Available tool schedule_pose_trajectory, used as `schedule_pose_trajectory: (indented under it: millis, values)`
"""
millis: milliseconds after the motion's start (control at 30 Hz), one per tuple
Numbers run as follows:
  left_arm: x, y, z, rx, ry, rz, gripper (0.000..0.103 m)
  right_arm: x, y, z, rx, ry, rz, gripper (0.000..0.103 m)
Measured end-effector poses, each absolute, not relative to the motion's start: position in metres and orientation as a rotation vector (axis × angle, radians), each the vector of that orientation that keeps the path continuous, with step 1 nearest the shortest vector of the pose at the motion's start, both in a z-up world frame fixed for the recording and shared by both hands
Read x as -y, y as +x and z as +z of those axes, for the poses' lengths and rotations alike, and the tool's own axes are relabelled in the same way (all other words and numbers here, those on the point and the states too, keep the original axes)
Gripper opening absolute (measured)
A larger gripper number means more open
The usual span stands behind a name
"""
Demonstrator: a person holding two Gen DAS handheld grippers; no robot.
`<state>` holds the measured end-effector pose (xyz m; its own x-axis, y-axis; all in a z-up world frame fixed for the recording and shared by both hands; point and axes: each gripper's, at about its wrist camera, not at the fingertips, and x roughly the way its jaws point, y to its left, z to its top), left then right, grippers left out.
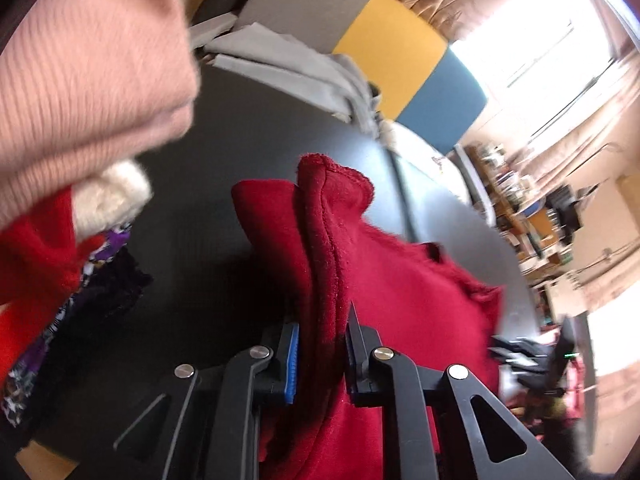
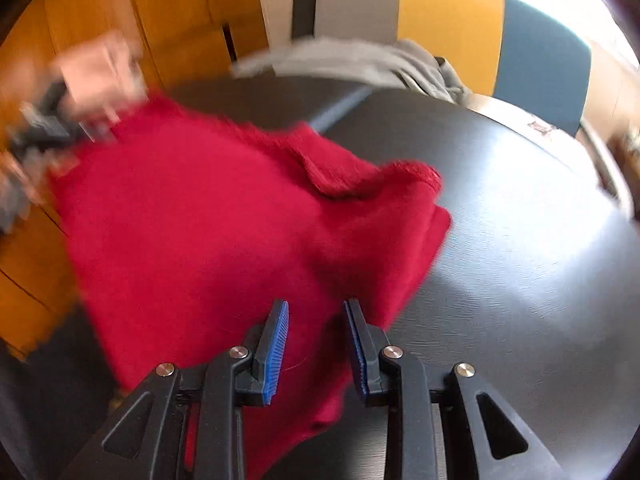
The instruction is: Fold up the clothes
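A red knit sweater hangs lifted over the dark round table. My left gripper is shut on a thick folded edge of it, and the hem stands up between the blue pads. In the right wrist view the sweater spreads away to the upper left. My right gripper is shut on its near lower edge, with cloth filling the gap between the pads. The left gripper shows blurred at the sweater's far left corner, held by a person's hand.
A pink ribbed garment hangs close at the upper left, above a pile of red, cream and purple patterned clothes. Grey folded clothes lie at the table's far edge. Behind them stand a yellow and blue chair and a wooden cupboard.
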<state>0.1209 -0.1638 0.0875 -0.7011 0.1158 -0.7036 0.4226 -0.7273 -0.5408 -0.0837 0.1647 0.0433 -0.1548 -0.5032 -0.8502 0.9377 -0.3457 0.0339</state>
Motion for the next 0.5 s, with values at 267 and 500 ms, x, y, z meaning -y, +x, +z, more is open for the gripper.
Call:
schedule_pose_trajectory:
  millis: [267,500]
  values:
    - [0.124,0.113,0.146,-1.3,0.994,-2.653,0.017,-0.179,-0.1,0.033,-0.455,1.013,-1.738,0.029]
    - [0.057,0.058,0.173,-1.343,1.032,-2.693,0.017,-0.19,-0.105,0.029,-0.311,1.012,-1.749,0.03]
